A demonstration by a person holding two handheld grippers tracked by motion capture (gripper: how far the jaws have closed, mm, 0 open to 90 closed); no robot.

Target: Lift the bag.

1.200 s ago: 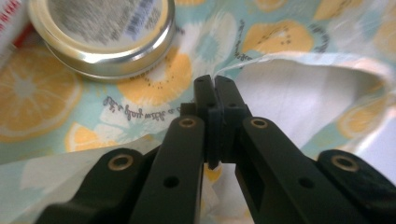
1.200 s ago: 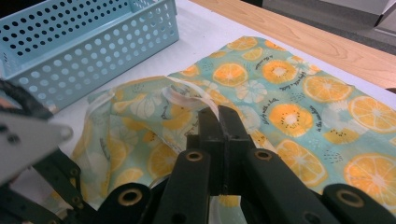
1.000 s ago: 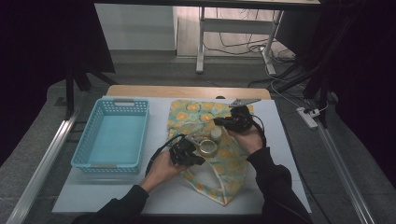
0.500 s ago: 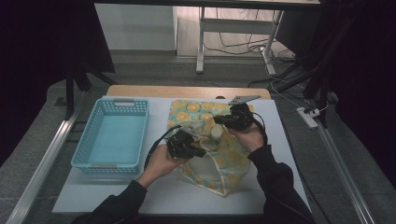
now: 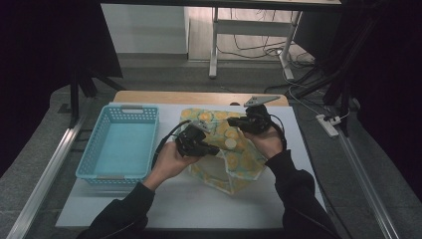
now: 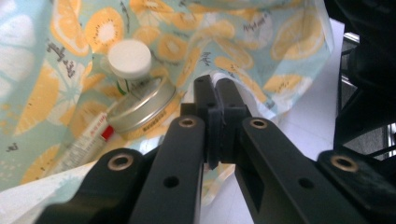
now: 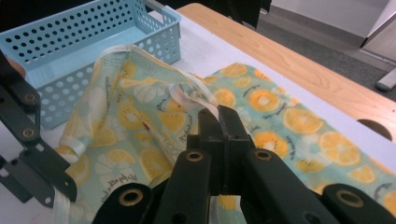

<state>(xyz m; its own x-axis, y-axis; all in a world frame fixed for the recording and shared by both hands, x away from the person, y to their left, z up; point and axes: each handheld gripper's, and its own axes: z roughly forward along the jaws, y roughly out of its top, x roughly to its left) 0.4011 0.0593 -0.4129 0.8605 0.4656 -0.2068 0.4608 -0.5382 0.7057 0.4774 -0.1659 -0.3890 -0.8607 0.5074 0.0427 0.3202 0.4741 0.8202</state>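
A white table (image 5: 199, 204) carries a blue basket (image 5: 119, 149) beside a fruit-print bag (image 5: 239, 164)

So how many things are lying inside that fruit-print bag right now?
3 that I can see: a white-capped bottle at the top, a round tin touching it just below, and a tube beside the tin. The cloth bag may hide more.

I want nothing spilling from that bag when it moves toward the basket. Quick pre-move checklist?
1. Left gripper shut on the rim of the fruit-print fabric bag: ok.
2. Right gripper shut on the bag's opposite rim: ok.
3. White-capped bottle, round metal tin and tube inside the bag: ok.
4. Bag's bottom off the table: cannot tell.
5. Light blue perforated plastic basket empty: ok.
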